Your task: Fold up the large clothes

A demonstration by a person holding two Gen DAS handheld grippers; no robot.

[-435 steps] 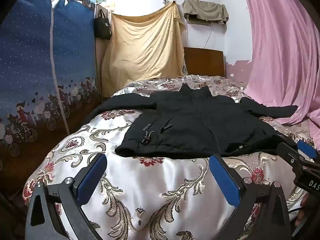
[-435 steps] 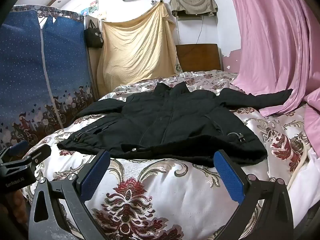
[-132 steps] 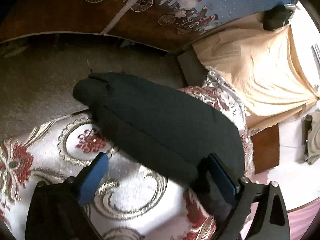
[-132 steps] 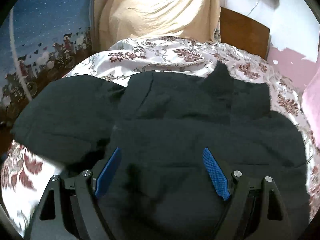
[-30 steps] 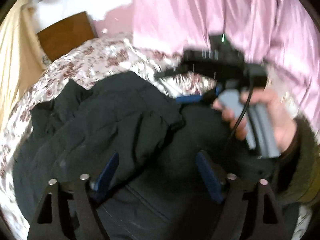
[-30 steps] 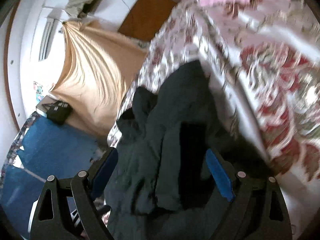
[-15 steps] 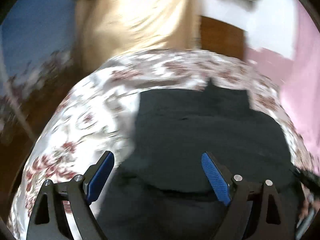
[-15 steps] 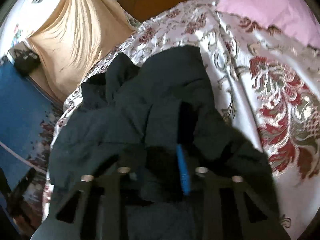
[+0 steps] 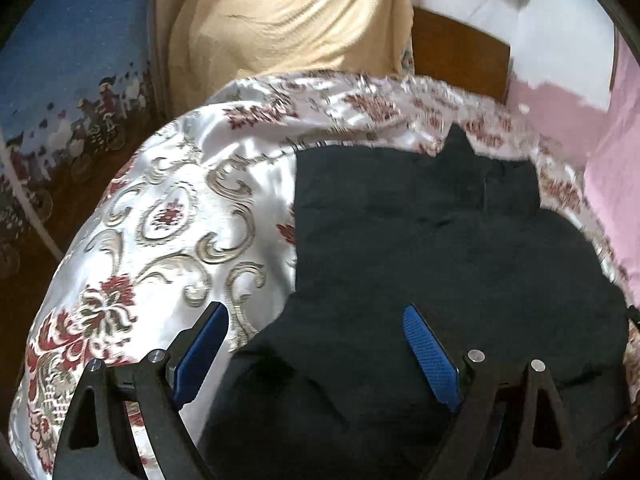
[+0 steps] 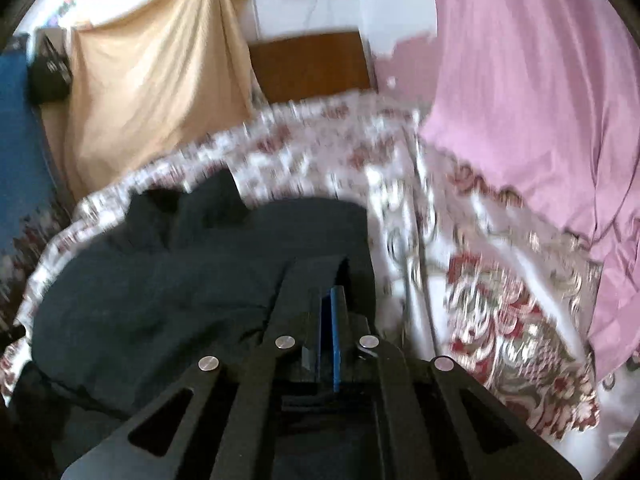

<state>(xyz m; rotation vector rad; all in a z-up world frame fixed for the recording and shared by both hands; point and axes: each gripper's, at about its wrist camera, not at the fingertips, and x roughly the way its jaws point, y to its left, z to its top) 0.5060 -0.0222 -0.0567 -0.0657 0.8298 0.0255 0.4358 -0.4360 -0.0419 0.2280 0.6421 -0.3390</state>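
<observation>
A black jacket (image 9: 420,240) lies on the floral satin bedspread (image 9: 168,220), its left sleeve folded in over the body. My left gripper (image 9: 316,344) is open and empty, hovering over the jacket's lower left edge. In the right wrist view the jacket (image 10: 168,288) fills the lower left, collar toward the headboard. My right gripper (image 10: 330,300) is shut, with a fold of the jacket's black sleeve fabric pinched between its blue pads. The view is motion-blurred.
A pink curtain (image 10: 540,100) hangs along the bed's right side. A beige sheet (image 9: 288,16) and a wooden headboard (image 9: 460,60) are at the far end. A blue printed wardrobe (image 9: 60,80) stands to the left of the bed.
My right gripper has closed on the sleeve fabric and swung toward the bed's right side. My left gripper has let go, turned back toward the headboard and shifted slightly left.
</observation>
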